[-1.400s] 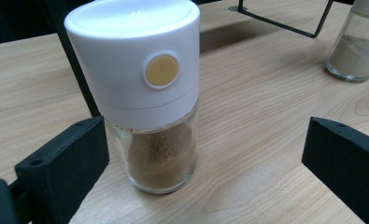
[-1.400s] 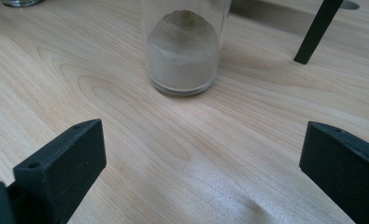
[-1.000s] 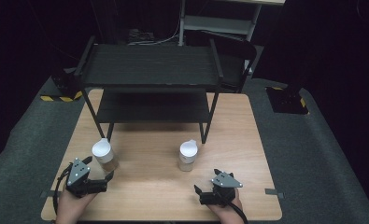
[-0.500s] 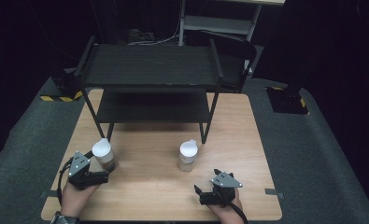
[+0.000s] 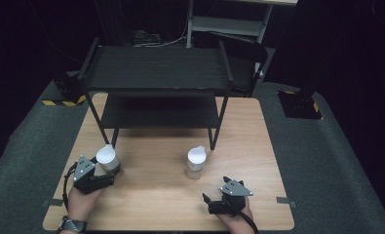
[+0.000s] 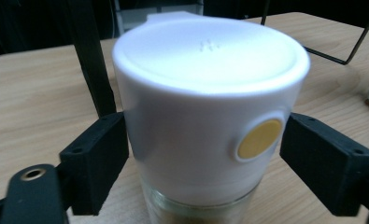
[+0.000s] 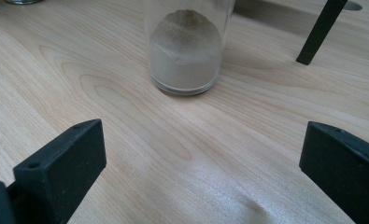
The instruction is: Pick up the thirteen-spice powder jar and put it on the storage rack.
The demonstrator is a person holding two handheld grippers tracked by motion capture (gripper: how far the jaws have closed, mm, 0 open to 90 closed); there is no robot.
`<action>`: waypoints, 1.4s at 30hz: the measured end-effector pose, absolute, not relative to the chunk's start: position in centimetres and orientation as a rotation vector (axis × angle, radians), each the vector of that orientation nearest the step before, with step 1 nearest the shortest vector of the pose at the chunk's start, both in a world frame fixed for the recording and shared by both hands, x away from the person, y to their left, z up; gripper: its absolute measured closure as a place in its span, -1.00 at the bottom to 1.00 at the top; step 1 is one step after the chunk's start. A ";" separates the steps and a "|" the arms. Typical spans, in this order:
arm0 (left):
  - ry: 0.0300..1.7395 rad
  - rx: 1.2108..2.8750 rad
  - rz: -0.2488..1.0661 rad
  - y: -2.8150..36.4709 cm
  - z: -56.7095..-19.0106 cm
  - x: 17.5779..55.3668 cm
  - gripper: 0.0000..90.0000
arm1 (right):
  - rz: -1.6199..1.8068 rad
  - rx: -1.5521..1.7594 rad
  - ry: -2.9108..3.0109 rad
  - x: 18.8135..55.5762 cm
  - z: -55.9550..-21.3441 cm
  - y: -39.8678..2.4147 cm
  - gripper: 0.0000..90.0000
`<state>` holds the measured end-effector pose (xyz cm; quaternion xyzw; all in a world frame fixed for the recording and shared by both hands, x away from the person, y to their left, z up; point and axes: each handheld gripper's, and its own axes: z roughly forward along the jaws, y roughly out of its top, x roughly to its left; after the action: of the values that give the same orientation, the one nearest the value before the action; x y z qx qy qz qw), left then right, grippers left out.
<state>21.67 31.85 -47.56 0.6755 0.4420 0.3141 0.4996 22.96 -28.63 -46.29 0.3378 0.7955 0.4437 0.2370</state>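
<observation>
Two white-capped jars stand on the wooden table [image 5: 258, 146], both in front of the black shelf rack [image 5: 158, 73]. By the rack's front left leg, the left jar [image 5: 107, 158] sits between the jaws of the left gripper [image 5: 102, 178]; those jaws have just been closing and now sit against its white cap on both sides. By the rack's front right leg stands the right jar [image 5: 196, 162], holding pale powder. Nearer the person than that jar, the right gripper [image 5: 210, 204] rests with jaws spread wide, nothing between them.
</observation>
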 end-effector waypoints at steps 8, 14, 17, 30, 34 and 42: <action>1.051 1.627 0.786 31.8 -48.0 21.6 -0.43 | 1.215 0.927 2.183 23.0 -46.3 -28.6 -1.00; 1.052 1.622 0.789 31.9 -48.3 21.6 -0.35 | 1.215 0.928 2.184 23.0 -46.2 -28.6 -1.00; 1.054 1.612 0.795 31.8 -48.4 21.6 -0.35 | 1.216 0.926 2.183 23.0 -46.3 -28.6 -1.00; 1.053 1.598 0.777 32.0 -48.5 21.5 -0.33 | 1.223 0.923 2.182 23.0 -46.3 -28.7 -1.00; 1.046 1.602 0.779 32.1 -48.4 21.4 -0.33 | 1.221 0.922 2.184 23.0 -46.3 -28.7 -1.00; 1.023 1.583 0.786 32.3 -48.0 21.0 -0.33 | 1.221 0.923 2.182 23.0 -46.3 -28.7 -1.00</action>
<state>20.98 32.31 -47.99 0.6611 0.4270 0.3282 0.5224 23.00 -28.72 -46.30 0.3366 0.7956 0.4453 0.2355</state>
